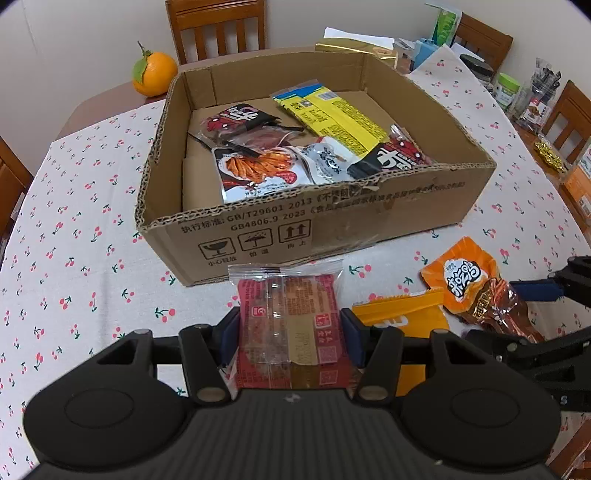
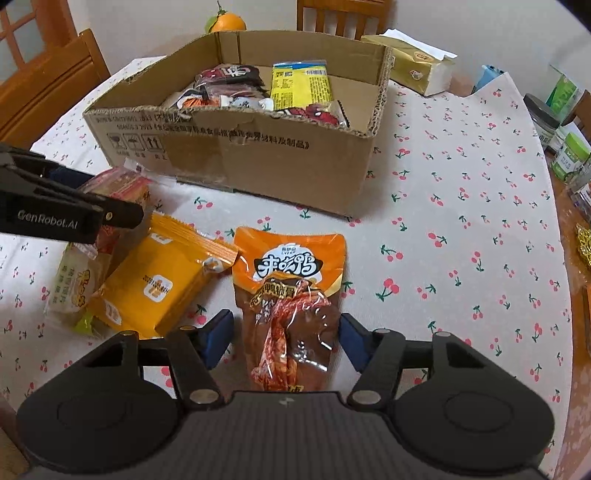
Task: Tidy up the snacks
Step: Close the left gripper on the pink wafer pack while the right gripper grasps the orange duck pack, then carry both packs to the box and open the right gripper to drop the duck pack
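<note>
A cardboard box [image 1: 332,218] [image 2: 258,155] stands on the cherry-print tablecloth and holds several snack packets. My left gripper [image 1: 290,332] is shut on a red cracker packet [image 1: 288,314], held just in front of the box's near wall. It shows in the right wrist view [image 2: 114,186] too. My right gripper [image 2: 284,336] is open, with its fingers on either side of an orange duck-snack pouch [image 2: 291,288] [image 1: 476,284] that lies on the cloth. A yellow packet [image 2: 155,284] [image 1: 402,314] lies beside the pouch, and a pale packet [image 2: 75,284] lies left of that.
An orange fruit [image 1: 155,74] sits behind the box. A tissue box [image 2: 421,68] sits at the back right. Jars and bottles [image 2: 561,147] stand along the right edge. Wooden chairs [image 1: 216,27] surround the table.
</note>
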Available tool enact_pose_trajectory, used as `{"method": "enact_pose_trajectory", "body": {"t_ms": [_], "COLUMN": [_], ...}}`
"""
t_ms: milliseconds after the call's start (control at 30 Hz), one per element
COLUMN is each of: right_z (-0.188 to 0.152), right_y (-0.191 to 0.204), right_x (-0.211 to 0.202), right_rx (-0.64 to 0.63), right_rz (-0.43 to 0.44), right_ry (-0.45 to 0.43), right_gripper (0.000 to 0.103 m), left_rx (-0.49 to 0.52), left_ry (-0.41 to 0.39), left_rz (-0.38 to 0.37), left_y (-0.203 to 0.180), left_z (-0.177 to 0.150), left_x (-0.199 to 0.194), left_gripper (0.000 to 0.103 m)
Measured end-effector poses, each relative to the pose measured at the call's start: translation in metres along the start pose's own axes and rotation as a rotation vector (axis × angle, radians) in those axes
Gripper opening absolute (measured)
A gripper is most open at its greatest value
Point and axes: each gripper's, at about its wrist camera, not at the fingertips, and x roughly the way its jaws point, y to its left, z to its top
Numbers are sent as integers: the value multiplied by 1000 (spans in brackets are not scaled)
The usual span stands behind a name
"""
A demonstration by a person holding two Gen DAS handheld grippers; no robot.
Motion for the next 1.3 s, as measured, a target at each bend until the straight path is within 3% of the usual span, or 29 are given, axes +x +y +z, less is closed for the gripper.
{"method": "enact_pose_trajectory", "body": {"t_ms": [300,533,1300], "right_z": [2,-1,9], "right_y": [-4,-4,-7], "right_x": [-1,-7,-76], "right_rx": [9,6,-31], "right_rz": [12,8,18], "right_ry": [-10,-19,-70], "right_gripper": [60,60,60], "left_rx": [23,59,124], "left_ry": [1,-2,-63], "left_rz": [-6,-15,-78], "left_y": [-1,-2,-7], "left_z": [-3,-5,-1], "left_x": [-3,-13,-83], "left_gripper": [55,55,55]}}
